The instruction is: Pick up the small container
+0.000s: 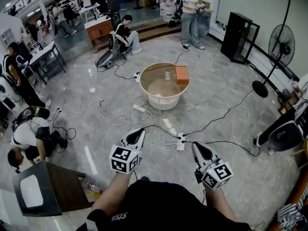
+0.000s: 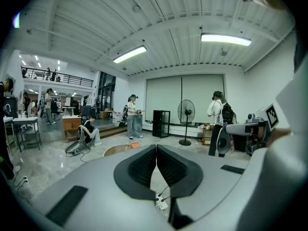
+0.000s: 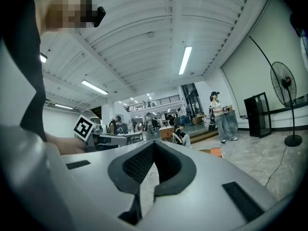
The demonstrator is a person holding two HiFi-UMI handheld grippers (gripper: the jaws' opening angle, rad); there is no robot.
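- Jaws of left hand-held gripper (image 1: 138, 132) are pressing together, clenched on nothing.
- Right hand-held gripper (image 1: 198, 147) is clenching empty too.
- Small container (image 1: 167, 74) is sitting on round worktop (image 1: 163, 103) beside orange box (image 1: 182, 74), well apart from both.

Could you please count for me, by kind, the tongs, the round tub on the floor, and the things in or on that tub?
Tongs: 2 (left tongs, right tongs, both shut and empty)
Round tub: 1
Orange box at the tub's rim: 1
Small clear container inside the tub: 1
Total: 5
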